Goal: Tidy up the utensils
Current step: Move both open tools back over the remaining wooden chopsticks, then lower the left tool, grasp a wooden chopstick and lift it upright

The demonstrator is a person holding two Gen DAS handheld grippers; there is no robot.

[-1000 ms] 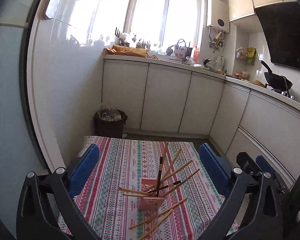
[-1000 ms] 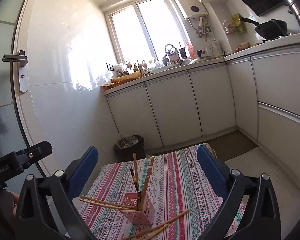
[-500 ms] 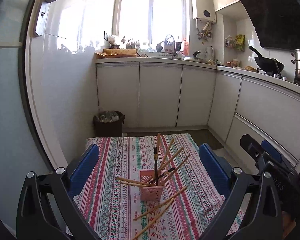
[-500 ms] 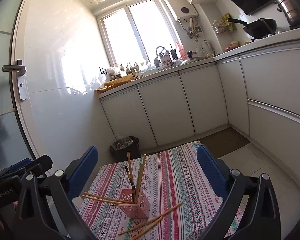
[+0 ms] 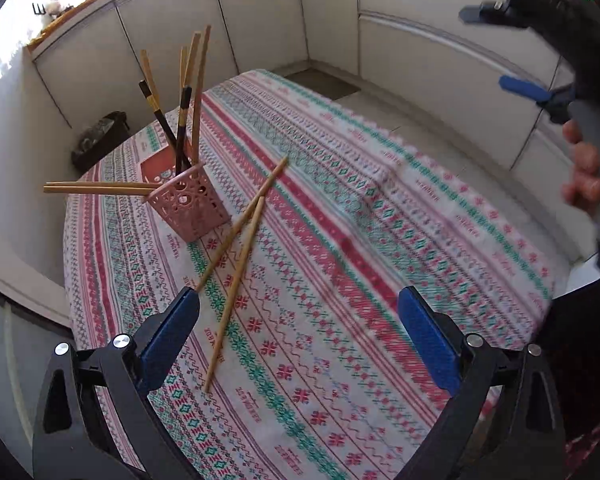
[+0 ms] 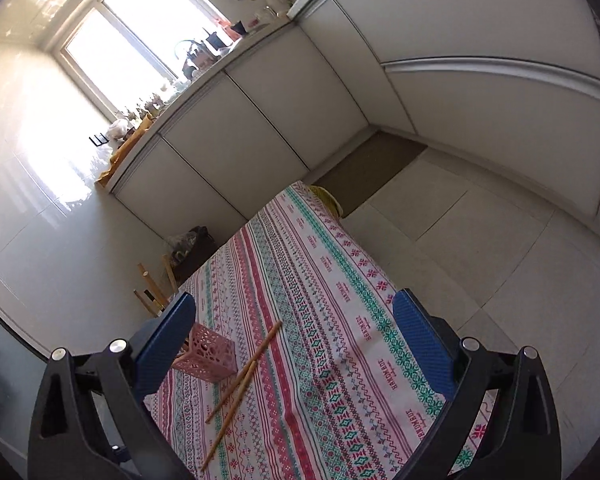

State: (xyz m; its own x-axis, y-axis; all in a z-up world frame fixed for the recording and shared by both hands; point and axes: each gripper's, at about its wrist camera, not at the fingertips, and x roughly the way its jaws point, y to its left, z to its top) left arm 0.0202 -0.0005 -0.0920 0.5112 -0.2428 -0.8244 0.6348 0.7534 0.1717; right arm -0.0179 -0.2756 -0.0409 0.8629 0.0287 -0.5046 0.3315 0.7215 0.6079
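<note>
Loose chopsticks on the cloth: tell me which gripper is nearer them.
Left. The left gripper hangs just above the loose chopsticks, one fingertip almost over them. The right gripper is raised off to the far side.

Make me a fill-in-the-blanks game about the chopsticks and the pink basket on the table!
1. The number of loose chopsticks lying flat on the tablecloth is ____.
2. The basket holding the other chopsticks is coloured ____.
3. Both the left gripper and the right gripper hold ____.
4. The pads on the gripper fingers are coloured ____.

Missing words: two; pink; nothing; blue
</note>
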